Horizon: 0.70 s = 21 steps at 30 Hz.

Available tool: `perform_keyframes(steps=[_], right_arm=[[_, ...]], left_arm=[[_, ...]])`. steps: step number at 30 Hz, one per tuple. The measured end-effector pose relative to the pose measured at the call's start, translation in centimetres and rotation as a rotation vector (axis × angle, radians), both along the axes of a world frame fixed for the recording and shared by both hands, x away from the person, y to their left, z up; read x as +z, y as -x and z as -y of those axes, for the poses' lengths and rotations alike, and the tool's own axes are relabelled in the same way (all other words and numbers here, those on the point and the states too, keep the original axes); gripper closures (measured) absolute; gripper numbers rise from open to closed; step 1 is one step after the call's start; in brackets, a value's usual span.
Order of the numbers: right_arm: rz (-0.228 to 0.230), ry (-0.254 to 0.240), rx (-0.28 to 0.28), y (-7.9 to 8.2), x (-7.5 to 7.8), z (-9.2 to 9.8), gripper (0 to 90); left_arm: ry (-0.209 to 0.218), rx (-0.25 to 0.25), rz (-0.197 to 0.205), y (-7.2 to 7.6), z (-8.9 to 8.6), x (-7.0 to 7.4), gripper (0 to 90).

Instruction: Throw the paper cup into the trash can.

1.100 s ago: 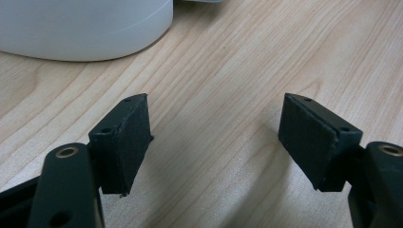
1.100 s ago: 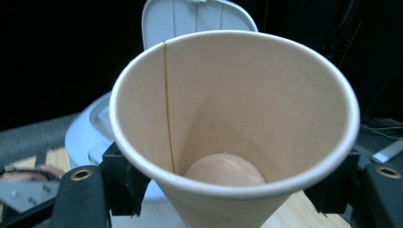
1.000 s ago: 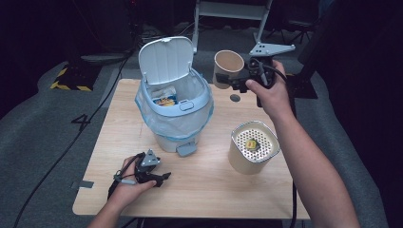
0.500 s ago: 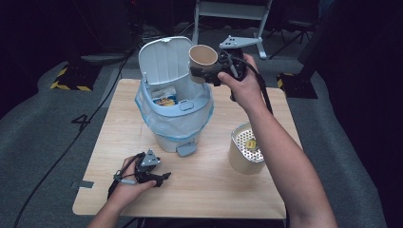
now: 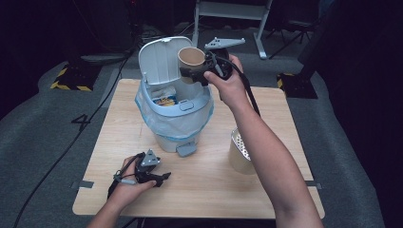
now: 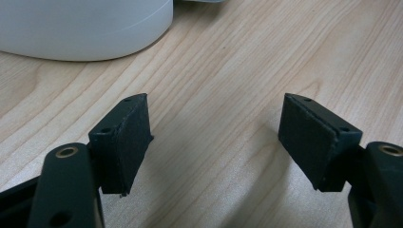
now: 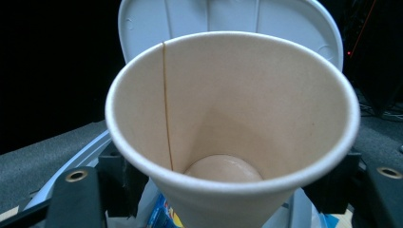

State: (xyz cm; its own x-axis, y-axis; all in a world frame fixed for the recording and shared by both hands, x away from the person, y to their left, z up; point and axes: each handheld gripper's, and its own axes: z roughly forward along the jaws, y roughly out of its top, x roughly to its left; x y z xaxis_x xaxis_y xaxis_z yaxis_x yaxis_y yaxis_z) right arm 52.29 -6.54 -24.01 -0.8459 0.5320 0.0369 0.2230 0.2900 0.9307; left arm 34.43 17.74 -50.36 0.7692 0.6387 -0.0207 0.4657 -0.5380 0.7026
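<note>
**Paper cup held over the open bin, drop not yet made**

The jaws of the left gripper (image 5: 157, 176) stand spread wide with nothing between them, low on the bare wood at the lower left of the high view. In the left gripper view the two black pads (image 6: 124, 137) frame plain counter (image 5: 285, 123), with the white base of the bin (image 6: 85, 28) at the upper left of that frame.

Farther in, a perforated metal canister (image 5: 240, 152) stands at centre right on the counter, partly hidden by the person's right forearm.

Beyond it, at upper centre, the jaws of the right gripper (image 5: 192, 73) pinch the paper cup (image 5: 191, 59) low on its wall, one jaw on each side. They have just been opening a little, with the cup between them; it sits seated in the grip in both views. In the right gripper view the cup (image 7: 228, 128) looks empty, its mouth turned toward the camera, and the bin's raised lid (image 7: 228, 19) stands right behind it.

The cup is tipped on its side, above the far rim of the white pedal bin (image 5: 176, 114), whose lid (image 5: 159, 61) is up and whose blue liner bag (image 5: 147, 111) hangs over the edge. Some wrappers (image 5: 166, 100) already lie inside.

As I judge it, the carry is nearly finished: the cup is at the opening and the lid is clear. What remains is releasing it so it falls into the liner.
</note>
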Motion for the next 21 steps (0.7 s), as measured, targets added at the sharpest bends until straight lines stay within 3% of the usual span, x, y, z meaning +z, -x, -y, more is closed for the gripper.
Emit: perform_keyframes(steps=[5, 11, 12, 14, 15, 16, 18, 21], right_arm=[[-0.024, 0.004, 0.013, -0.3, -0.7, -0.7, 27.8], [-0.032, 0.073, 0.036, -0.3, -1.4, -1.7, 27.0], [-0.028, 0.089, 0.044, -0.2, -1.6, -1.9, 25.6], [-0.004, 0.109, 0.041, -0.1, -1.9, -2.2, 11.5], [-0.002, 0.105, 0.04, -0.1, -1.9, -2.4, 11.6], [0.001, 0.085, 0.054, 0.1, -1.9, -2.5, 18.8], [0.008, 0.08, 0.061, 0.2, -1.8, -2.5, 14.6], [0.023, 0.072, 0.057, 0.5, -1.6, -2.4, 17.5]], left_arm=[[0.0, 0.0, 0.0, 0.0, 0.0, 0.0, 26.6], [0.0, 0.0, 0.0, 0.0, 0.0, 0.0, 26.6], [0.0, 0.0, 0.0, 0.0, 0.0, 0.0, 26.6], [0.001, 0.0, 0.0, 0.0, 0.0, 0.0, 26.6], [0.001, 0.0, 0.0, 0.0, 0.0, 0.0, 26.6], [0.001, 0.0, 0.0, 0.0, 0.0, 0.0, 26.6], [0.001, 0.0, 0.0, 0.0, 0.0, 0.0, 26.6], [0.001, 0.0, 0.0, 0.0, 0.0, 0.0, 26.6]])
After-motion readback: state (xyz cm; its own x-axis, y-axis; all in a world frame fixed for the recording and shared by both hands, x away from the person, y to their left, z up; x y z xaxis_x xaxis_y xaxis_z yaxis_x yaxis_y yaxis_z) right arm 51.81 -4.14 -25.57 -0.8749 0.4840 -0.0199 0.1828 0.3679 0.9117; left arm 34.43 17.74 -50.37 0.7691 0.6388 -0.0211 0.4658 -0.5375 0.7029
